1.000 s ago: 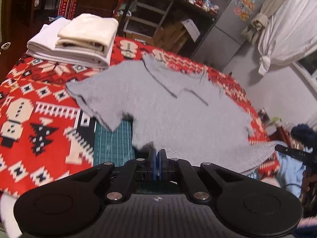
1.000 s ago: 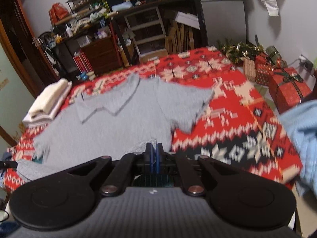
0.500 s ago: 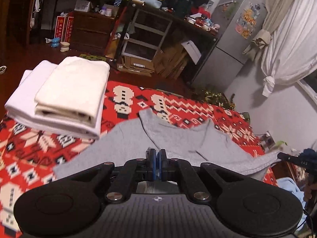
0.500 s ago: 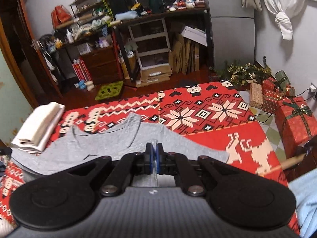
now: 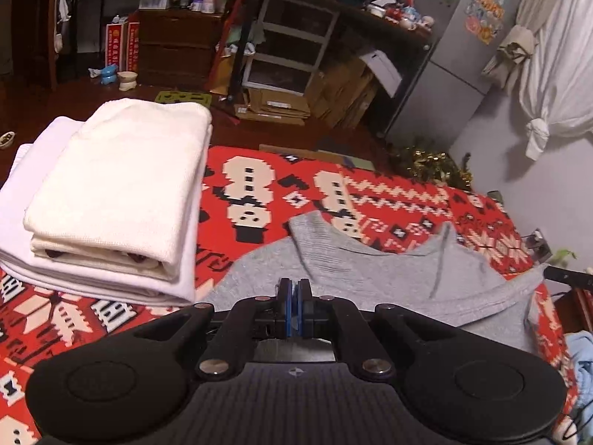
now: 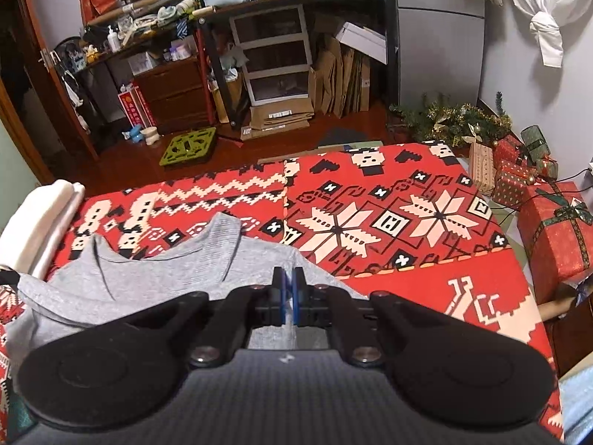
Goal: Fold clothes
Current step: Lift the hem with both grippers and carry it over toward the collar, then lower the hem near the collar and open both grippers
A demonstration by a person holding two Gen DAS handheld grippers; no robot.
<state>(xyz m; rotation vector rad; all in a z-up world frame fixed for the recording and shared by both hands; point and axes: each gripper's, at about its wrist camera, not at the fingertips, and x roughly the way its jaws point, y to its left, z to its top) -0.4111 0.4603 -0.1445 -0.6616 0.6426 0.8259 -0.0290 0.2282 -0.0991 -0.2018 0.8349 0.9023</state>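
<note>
Gift boxes appear only beside right claw

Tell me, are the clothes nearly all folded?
Partly. A folded white pile already sits on the red blanket. The left gripper and right gripper are both shut on the grey shirt, mid-fold. Blue clothing at the edge looks unfolded.

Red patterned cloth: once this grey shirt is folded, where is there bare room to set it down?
The widest bare stretch of the red patterned cloth lies right of the grey shirt, out to the edge by the wrapped gift boxes. A narrower strip runs beyond the collar. The left side is crowded: the folded white stack fills it. Both tools hold shirt fabric.
</note>
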